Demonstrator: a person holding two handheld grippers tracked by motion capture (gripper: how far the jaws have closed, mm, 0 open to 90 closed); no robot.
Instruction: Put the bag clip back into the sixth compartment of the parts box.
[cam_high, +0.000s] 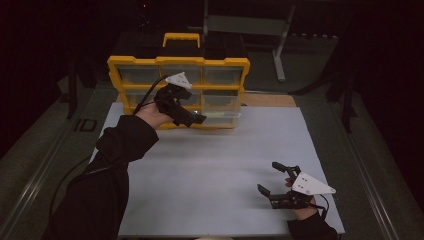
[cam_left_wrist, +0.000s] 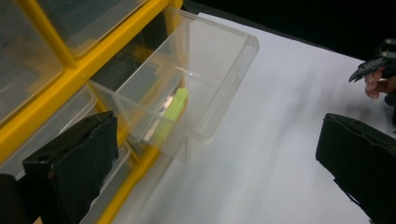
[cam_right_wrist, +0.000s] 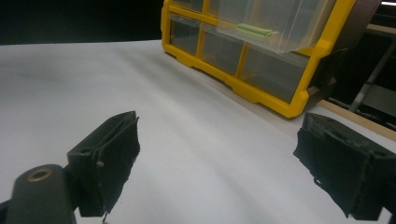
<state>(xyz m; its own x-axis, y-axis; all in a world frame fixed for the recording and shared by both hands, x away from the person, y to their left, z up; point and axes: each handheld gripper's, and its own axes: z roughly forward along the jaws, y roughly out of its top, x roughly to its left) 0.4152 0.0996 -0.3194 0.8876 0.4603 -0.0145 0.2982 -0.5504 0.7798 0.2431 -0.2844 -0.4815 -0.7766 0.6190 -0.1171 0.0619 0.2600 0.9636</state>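
Drawer (cam_left_wrist: 205, 79) is pulled out with the green piece (cam_left_wrist: 172, 114) inside, so drop the wide-open, empty left gripper (cam_high: 192, 119) in from 12 o'clock.

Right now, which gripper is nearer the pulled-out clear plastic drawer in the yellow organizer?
Left. The left gripper hovers, open, right beside the clear drawer; the right gripper sits open far down the white table, well apart.

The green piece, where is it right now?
The green piece lies inside the pulled-out clear drawer of the yellow organizer, just ahead of the open left gripper in its own view.
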